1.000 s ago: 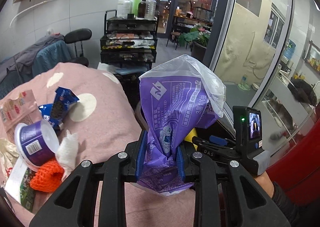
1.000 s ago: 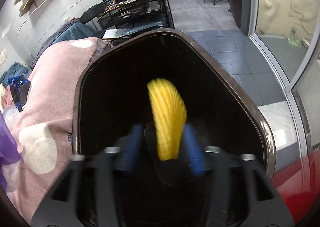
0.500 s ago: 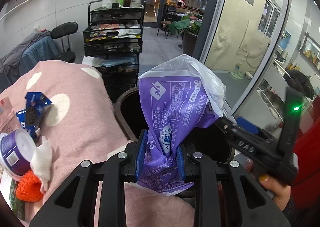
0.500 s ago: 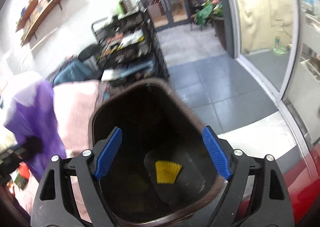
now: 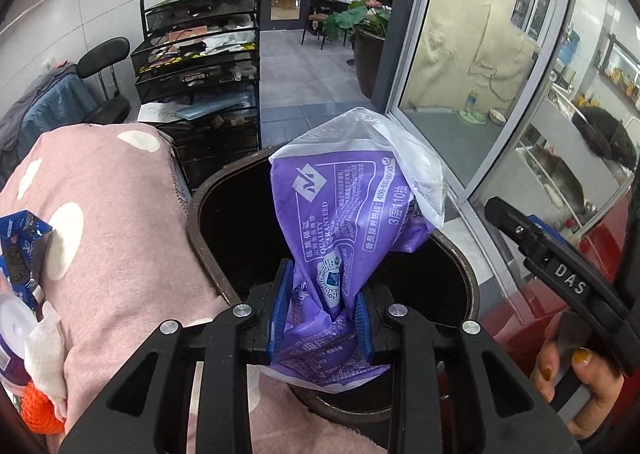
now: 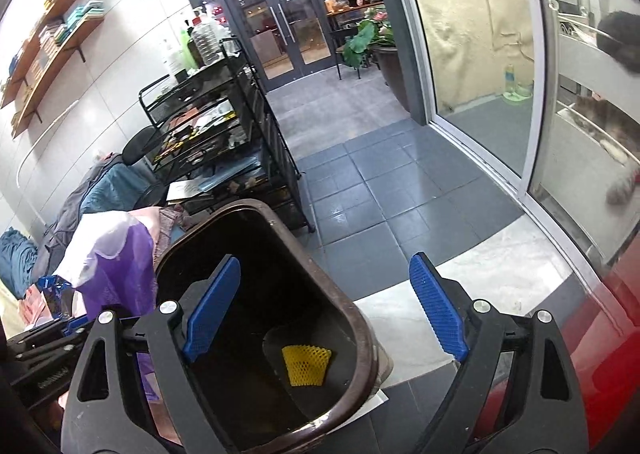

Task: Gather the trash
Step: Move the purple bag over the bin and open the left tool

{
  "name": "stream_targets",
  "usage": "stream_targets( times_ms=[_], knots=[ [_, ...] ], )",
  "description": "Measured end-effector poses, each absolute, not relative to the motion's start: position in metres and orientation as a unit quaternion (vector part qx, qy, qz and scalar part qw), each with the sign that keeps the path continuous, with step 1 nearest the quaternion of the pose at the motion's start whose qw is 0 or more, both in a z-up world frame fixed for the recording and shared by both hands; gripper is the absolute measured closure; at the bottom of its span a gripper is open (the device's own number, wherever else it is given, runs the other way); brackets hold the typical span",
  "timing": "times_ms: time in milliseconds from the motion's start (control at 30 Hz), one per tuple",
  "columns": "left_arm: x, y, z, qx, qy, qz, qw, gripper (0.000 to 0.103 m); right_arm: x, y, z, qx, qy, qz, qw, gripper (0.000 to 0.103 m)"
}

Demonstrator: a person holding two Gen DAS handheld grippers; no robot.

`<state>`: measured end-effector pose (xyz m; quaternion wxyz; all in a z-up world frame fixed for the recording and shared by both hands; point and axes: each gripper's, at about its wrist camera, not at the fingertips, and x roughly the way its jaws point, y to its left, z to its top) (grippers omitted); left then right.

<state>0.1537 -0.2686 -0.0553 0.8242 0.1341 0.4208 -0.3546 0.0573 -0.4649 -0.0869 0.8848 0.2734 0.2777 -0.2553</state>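
My left gripper (image 5: pixel 322 312) is shut on a purple plastic tissue wrapper (image 5: pixel 352 213) and holds it over the open brown trash bin (image 5: pixel 200 230). The wrapper also shows at the left of the right wrist view (image 6: pixel 116 254). My right gripper (image 6: pixel 324 310) is open and empty, raised above the bin's rim (image 6: pixel 360 330). A yellow foam net (image 6: pixel 306 364) lies at the bottom of the bin. The right gripper's body, held in a hand, shows at the right of the left wrist view (image 5: pixel 560 278).
A pink spotted cloth (image 5: pixel 120 238) covers the table left of the bin, with a blue snack wrapper (image 5: pixel 20 250), a purple cup (image 5: pixel 12 338), a white tissue (image 5: pixel 44 350) and an orange foam net (image 5: pixel 38 414). A black wire rack (image 5: pixel 200 65) stands behind. A red surface (image 6: pixel 616 334) is at right.
My right gripper let the yellow foam net fall into the bin, opened and rose away. My left gripper carried the purple wrapper to the right, over the bin.
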Motion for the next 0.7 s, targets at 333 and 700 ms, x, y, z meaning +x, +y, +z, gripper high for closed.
stream_targets(
  times_ms=[333,700],
  knots=[
    [0.151,-0.277,-0.068,0.163,0.422,-0.349,0.821,0.019,0.053,-0.470,-0.089,0.274,0.280,-0.255,0.884,0.013],
    [0.135,-0.267,-0.047,0.171,0.380,-0.358,0.836,0.005,0.059,-0.460,-0.087,0.266,0.283,-0.241,0.889,0.009]
  ],
)
